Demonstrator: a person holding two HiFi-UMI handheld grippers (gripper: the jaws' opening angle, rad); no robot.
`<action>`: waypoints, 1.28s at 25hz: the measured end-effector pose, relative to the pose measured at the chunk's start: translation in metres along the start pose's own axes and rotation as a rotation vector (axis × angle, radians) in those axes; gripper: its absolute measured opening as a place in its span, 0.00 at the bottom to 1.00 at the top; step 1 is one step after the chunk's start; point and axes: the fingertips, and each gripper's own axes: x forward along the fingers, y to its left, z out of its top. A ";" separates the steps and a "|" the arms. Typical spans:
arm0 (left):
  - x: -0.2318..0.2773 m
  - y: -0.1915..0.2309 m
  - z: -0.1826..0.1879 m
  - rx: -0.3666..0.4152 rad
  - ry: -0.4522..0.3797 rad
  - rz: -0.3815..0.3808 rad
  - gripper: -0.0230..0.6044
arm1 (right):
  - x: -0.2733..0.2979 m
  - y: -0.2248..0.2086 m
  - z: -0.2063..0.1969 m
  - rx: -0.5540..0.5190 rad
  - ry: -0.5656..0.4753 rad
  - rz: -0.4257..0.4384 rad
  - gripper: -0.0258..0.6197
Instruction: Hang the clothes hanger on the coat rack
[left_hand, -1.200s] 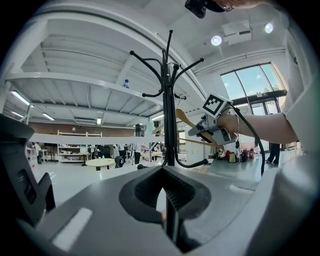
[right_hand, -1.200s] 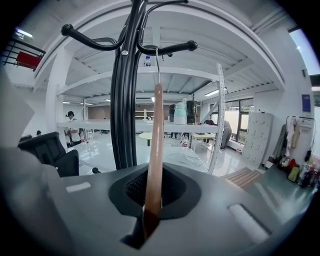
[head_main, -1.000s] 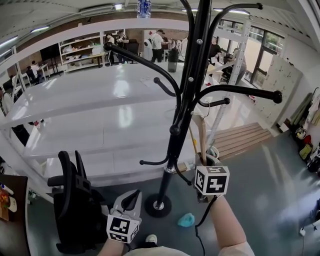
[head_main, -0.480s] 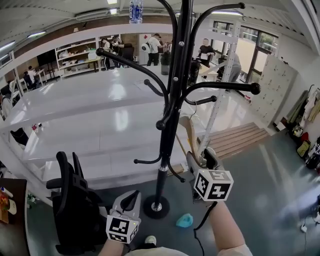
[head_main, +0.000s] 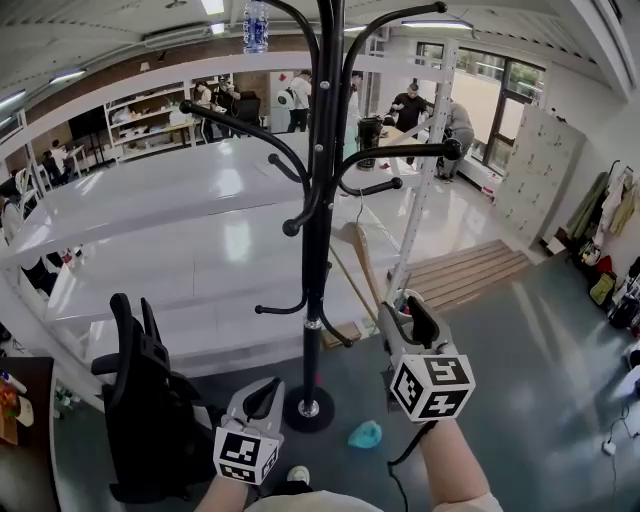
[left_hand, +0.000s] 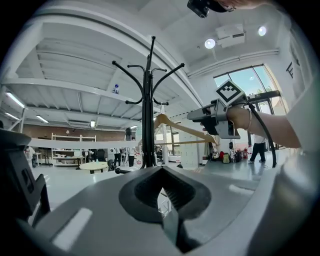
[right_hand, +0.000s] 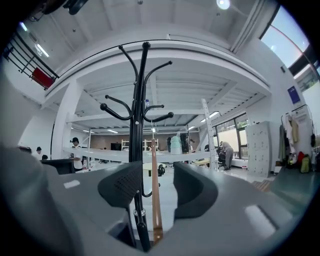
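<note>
The black coat rack (head_main: 316, 240) stands just ahead of me on a round base (head_main: 305, 408), its curved hooks spreading out near the top. My right gripper (head_main: 405, 308) is to the right of the pole, shut on the lower end of a wooden clothes hanger (head_main: 358, 262). The hanger slants up toward the pole, below the hooks. In the right gripper view the hanger (right_hand: 154, 200) runs edge-on between the jaws, beside the coat rack (right_hand: 138, 130). My left gripper (head_main: 262, 398) is low and left of the base, shut and empty. From the left gripper view the hanger (left_hand: 182, 129) and the coat rack (left_hand: 147, 125) both show.
A black office chair (head_main: 150, 410) stands at my lower left. A blue cloth (head_main: 365, 435) lies on the floor by the rack base. White shelving (head_main: 200, 230) runs behind the rack, with a wooden pallet (head_main: 470, 275) to its right. People stand at the far back.
My right gripper has dropped lower and come nearer to me with the hanger. The rack has slid left in the head view. The left gripper has stayed put.
</note>
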 end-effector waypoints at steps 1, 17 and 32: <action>-0.001 -0.005 0.001 0.001 -0.001 -0.003 0.04 | -0.007 -0.001 0.000 -0.005 -0.003 -0.006 0.33; -0.060 -0.098 0.014 -0.038 -0.015 -0.045 0.04 | -0.128 0.010 -0.074 0.010 0.132 0.022 0.08; -0.138 -0.112 0.013 0.040 -0.013 0.026 0.04 | -0.223 0.047 -0.148 0.030 0.255 0.060 0.08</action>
